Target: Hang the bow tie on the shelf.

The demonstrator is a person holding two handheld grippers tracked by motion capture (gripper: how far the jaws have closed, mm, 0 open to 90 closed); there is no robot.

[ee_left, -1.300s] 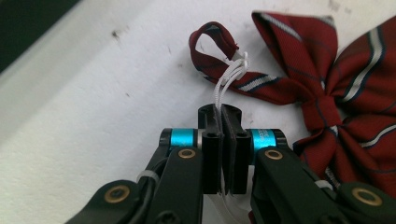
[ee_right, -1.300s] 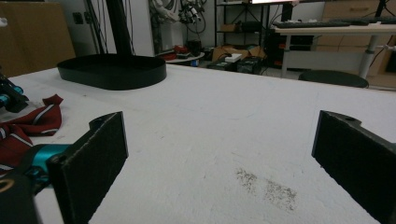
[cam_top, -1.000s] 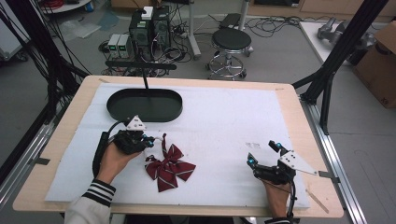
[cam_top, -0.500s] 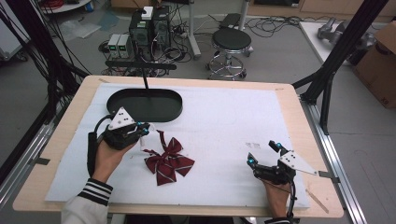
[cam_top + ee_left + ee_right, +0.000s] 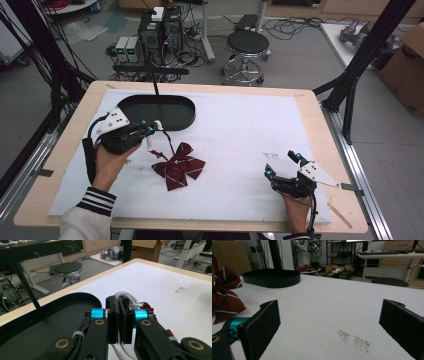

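While the left gripper (image 5: 145,129) hangs near the rim of the black oval tray (image 5: 186,120), its jaws are pressed tight on a thin white elastic strap (image 5: 124,295), as the left gripper view shows plainly; that strap looks to belong to the dark red striped bow tie (image 5: 178,165), which lies on the white cloth of the worktop (image 5: 280,120), just in front of the tray and to the gripper's right; the strap runs down from the jaws towards the bow, so I judge the bow is tethered to the gripper, though from where I stand I cannot tell whether it is partly lifted or lies fully on the cloth.

Being soft fabric, the bow should be very light, floppy and in no way fragile; it will swing and droop from whatever point holds it, and will not slip much between padded jaws; the strap is a fair handle for dragging or lifting, but the knot at the centre of the bow would give steadier control, since the wings fold away under a pinch.

At the near right corner of the worktop, the right gripper (image 5: 282,166) rests in the person's hand with its jaws spread wide and nothing between them, well apart from the bow.
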